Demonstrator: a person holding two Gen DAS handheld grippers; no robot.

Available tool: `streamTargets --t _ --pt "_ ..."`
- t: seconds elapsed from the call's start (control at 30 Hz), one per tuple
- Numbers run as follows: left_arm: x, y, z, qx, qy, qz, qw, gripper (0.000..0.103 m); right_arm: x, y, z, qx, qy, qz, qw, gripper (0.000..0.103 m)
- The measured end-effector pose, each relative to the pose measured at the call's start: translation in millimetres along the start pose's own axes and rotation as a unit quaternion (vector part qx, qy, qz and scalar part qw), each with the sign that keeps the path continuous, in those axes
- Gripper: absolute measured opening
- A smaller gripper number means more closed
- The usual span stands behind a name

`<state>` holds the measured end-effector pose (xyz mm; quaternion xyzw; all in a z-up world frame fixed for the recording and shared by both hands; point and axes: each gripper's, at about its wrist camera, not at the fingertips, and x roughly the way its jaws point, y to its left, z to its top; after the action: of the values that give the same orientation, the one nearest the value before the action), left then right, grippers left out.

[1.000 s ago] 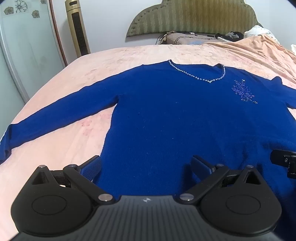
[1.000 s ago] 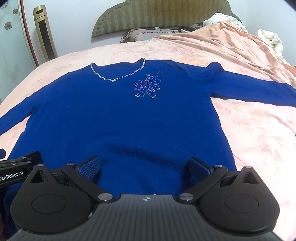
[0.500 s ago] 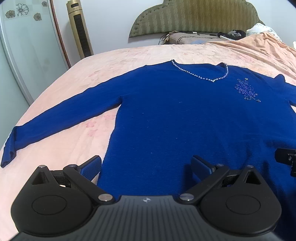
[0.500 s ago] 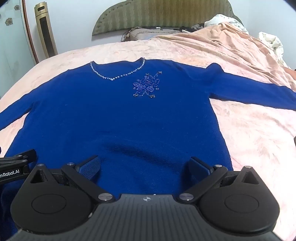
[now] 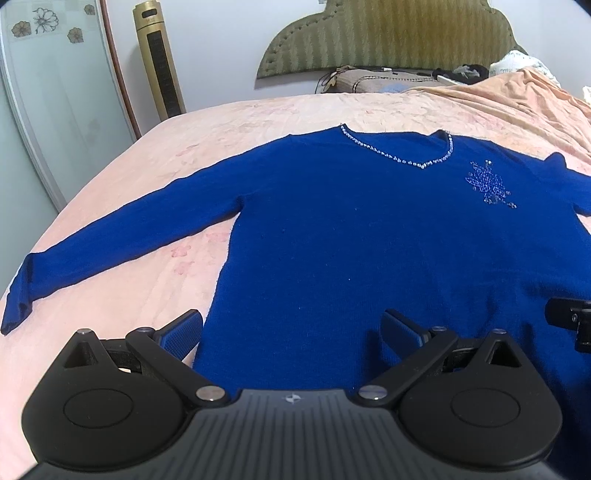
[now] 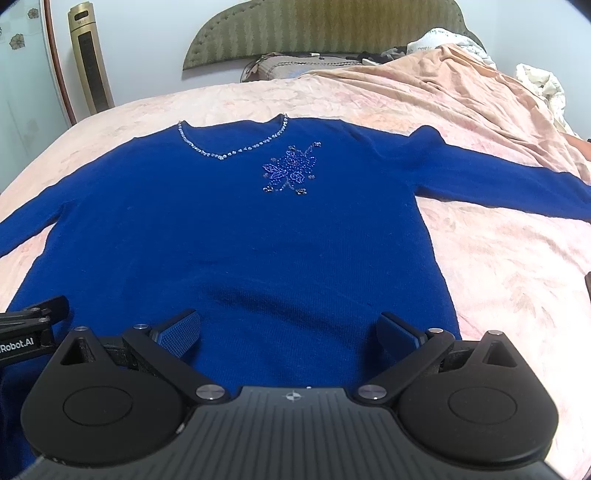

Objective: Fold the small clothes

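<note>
Hovering spread at the sweater (image 5: 369, 240) hem — left claw (image 5: 291, 328) and right claw (image 6: 288, 328) (empty) — pink bedspread (image 6: 517, 277) alongside.

I see both tools hovering wide open over the sweater (image 5: 369, 251) hem, nothing between the fingers. Left tool (image 5: 291, 334): bare bedspread (image 5: 122, 288) off its left finger, clear out to the spread sleeve (image 5: 122, 225). Right tool (image 6: 288, 334): bare bedspread to its right, past the hem edge. The tools sit side by side, each showing at the edge of the other's view, so little room between them. Far obstacles: rumpled blanket (image 6: 461, 85) along the right side, pillow (image 6: 280, 66) by the headboard (image 6: 314, 29), tower fan (image 5: 159, 62) off the bed's left.
</note>
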<state>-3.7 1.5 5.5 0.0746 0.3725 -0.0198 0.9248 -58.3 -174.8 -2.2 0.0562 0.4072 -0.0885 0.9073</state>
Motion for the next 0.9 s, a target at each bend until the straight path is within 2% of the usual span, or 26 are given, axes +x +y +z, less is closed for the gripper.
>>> streamTargets --t 0.37,0.9 --pt "-6.6 -9.0 -1.0 0.006 -0.007 -0.017 0.9998 0.103 -0.5 -3.0 -0.1 0.001 0.001 0.001 1.0 0.103" --pt "-12.0 -9.3 2.8 -0.019 -0.006 -0.032 0.9993 0.103 -5.9 -14.6 1.6 0.007 -0.008 0.005 1.0 0.103"
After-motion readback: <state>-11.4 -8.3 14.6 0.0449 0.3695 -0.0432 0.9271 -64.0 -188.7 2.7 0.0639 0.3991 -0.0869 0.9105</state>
